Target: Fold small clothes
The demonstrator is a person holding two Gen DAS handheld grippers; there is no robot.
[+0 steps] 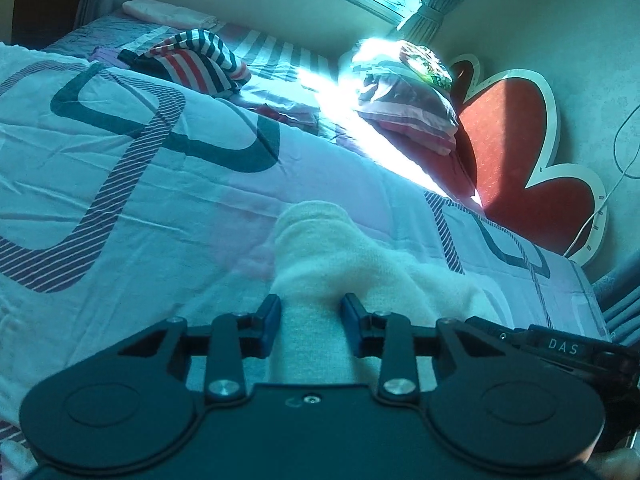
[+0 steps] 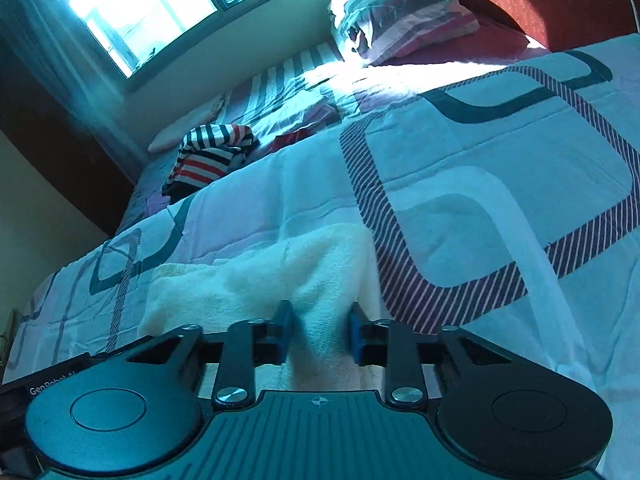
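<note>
A small cream fleecy garment (image 1: 320, 256) lies on the patterned quilt (image 1: 120, 160) right in front of both grippers. In the left wrist view my left gripper (image 1: 311, 308) straddles a raised fold of it, blue pads pressing the cloth from both sides. In the right wrist view my right gripper (image 2: 320, 316) likewise holds a bunched part of the same garment (image 2: 280, 276) between its blue pads. The other gripper's black body (image 1: 560, 348) shows at the right of the left wrist view.
A striped red, white and navy garment (image 1: 200, 60) lies crumpled further up the bed, also in the right wrist view (image 2: 208, 156). A stack of folded bedding and a pillow (image 1: 408, 100) sits by the red headboard (image 1: 520, 140). A window (image 2: 132, 8) is behind.
</note>
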